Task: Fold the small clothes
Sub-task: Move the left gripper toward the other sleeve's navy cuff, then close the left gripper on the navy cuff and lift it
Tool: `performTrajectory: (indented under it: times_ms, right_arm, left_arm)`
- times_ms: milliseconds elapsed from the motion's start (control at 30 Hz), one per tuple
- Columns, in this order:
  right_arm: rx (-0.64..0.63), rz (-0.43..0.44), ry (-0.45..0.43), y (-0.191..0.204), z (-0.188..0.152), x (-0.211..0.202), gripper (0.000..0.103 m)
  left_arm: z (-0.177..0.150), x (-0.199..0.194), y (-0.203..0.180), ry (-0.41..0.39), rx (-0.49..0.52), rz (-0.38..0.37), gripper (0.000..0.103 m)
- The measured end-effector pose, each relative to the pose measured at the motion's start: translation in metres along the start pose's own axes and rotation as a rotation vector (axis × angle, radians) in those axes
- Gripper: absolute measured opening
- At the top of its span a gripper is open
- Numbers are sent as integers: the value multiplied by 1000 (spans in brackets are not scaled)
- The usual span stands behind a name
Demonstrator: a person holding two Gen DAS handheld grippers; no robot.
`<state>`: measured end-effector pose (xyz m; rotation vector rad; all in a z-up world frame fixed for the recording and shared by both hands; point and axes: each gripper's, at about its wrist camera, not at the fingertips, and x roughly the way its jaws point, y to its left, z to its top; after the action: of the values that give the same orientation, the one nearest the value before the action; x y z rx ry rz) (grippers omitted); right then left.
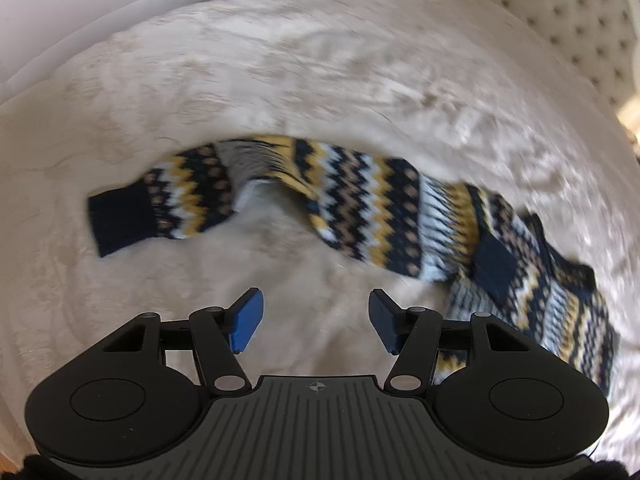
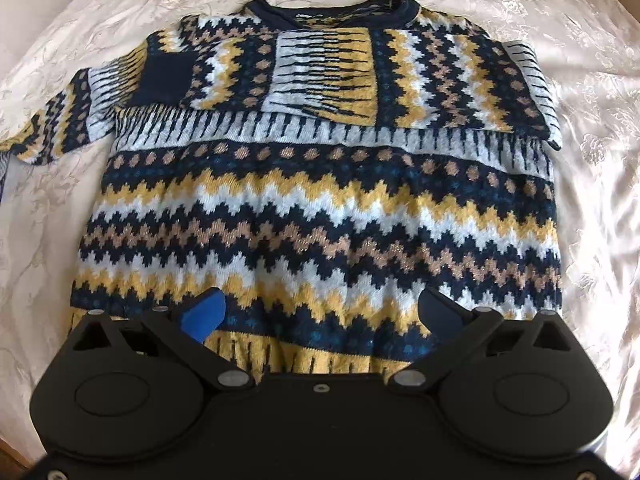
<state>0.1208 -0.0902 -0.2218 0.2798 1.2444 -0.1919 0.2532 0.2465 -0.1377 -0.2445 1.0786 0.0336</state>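
Blue-padded tongs [image 2: 320, 314] over zigzag knit sweater [image 2: 320, 216]

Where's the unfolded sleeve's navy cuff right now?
Left wrist view, far left: the navy cuff lies flat on the cream bedspread, ahead-left of the open left gripper.

We find a home bedroom, shown by a bed [image 1: 320, 60] under a cream embossed bedspread [image 2: 592, 128] and a button-tufted upholstered headboard [image 1: 576, 12] standing at its far end.
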Motion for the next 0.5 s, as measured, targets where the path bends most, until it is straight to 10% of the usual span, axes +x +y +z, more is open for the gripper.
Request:
performTrajectory:
  times_ms: [500]
  right_arm:
    - [-57,-50,119,14,-22,39,102]
  left_arm:
    - [12,43,97,-25,-317,-90,57]
